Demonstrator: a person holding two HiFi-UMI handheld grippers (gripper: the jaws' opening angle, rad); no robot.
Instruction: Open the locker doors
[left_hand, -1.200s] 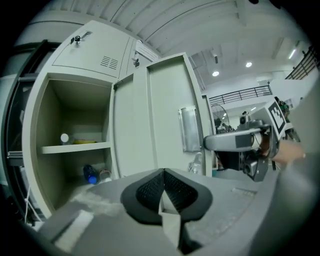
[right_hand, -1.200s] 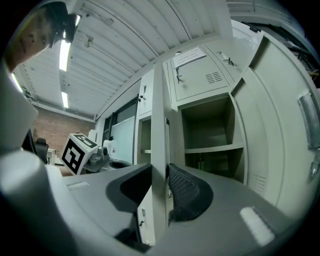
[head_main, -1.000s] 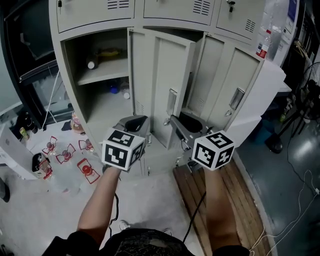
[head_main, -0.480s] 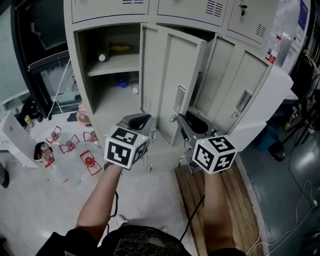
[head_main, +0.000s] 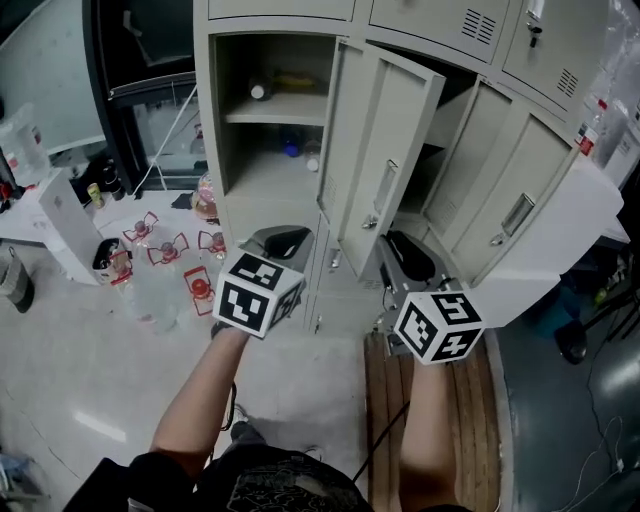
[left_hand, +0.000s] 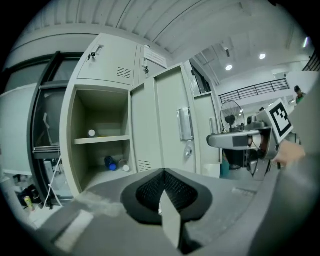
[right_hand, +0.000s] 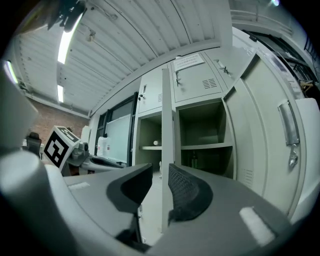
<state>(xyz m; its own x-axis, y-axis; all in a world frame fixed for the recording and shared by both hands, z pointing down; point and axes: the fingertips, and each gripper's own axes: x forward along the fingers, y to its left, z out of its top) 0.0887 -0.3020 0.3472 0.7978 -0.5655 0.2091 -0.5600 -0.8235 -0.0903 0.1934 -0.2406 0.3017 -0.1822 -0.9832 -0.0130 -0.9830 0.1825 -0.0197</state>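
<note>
Left claw (left_hand: 162, 180) shut, empty. Right claw (right_hand: 160, 175) slightly apart, gripping nothing. Both hung low before the locker (head_main: 208, 120), probably clear of swing. Two doors (head_main: 385, 150) stood open just ahead.

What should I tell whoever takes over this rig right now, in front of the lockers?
Left gripper: shut, empty, low before the lockers.
Right gripper: jaws slightly apart, gripping nothing; a door edge lines up in the gap.
Things: left lower door and right lower door stand open; upper doors are shut.
Done: two lower doors opened.
Left: the upper doors, if wanted; whether another lower door is shut cannot be told.
</note>
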